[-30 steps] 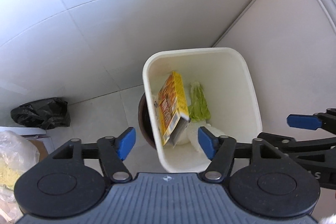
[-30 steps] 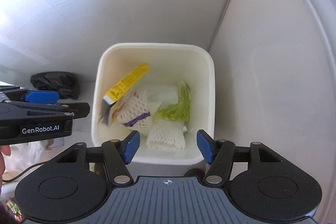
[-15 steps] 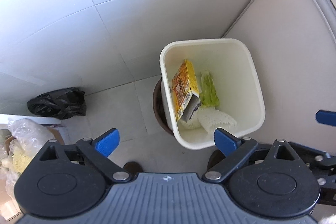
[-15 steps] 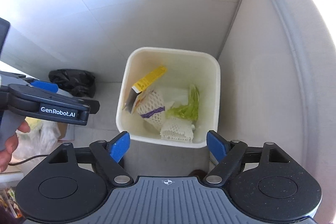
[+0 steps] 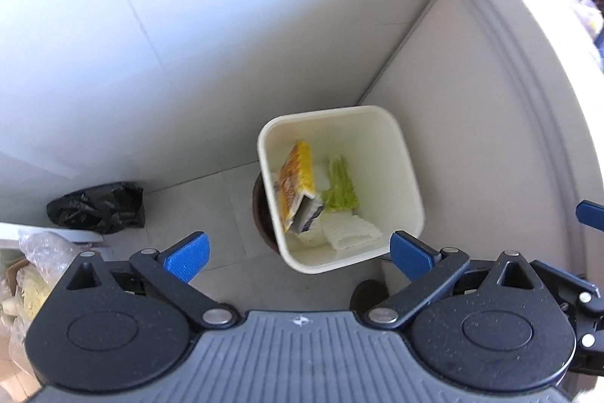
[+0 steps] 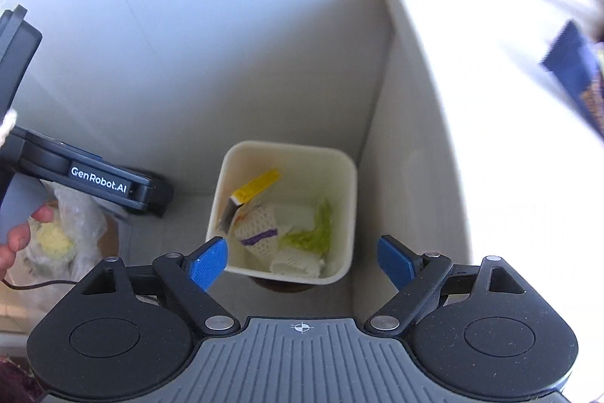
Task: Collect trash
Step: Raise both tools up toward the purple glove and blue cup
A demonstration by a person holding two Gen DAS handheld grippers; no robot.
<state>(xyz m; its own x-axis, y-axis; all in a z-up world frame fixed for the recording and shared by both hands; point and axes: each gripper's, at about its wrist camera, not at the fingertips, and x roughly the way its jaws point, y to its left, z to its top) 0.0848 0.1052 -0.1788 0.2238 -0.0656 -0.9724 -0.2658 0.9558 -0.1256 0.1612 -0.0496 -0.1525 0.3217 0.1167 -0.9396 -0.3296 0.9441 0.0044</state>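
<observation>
Both your grippers hang above the cream bin (image 5: 409, 176), fingers spreading and nothing between them. From your left gripper (image 5: 298, 252) the bin sits at about one o'clock; from your right gripper (image 6: 302, 261) it lies near twelve, so the right looks better lined up. Inside lie the yellow box (image 5: 298, 176), long axis twelve-to-six, green leaves (image 6: 313, 229) and white foam netting (image 6: 260, 231).

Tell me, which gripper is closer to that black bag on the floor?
Left. Both grippers, jaws opening and empty, hang above the white bin; the left gripper is on the side of the black bag, the right gripper beyond it.
</observation>
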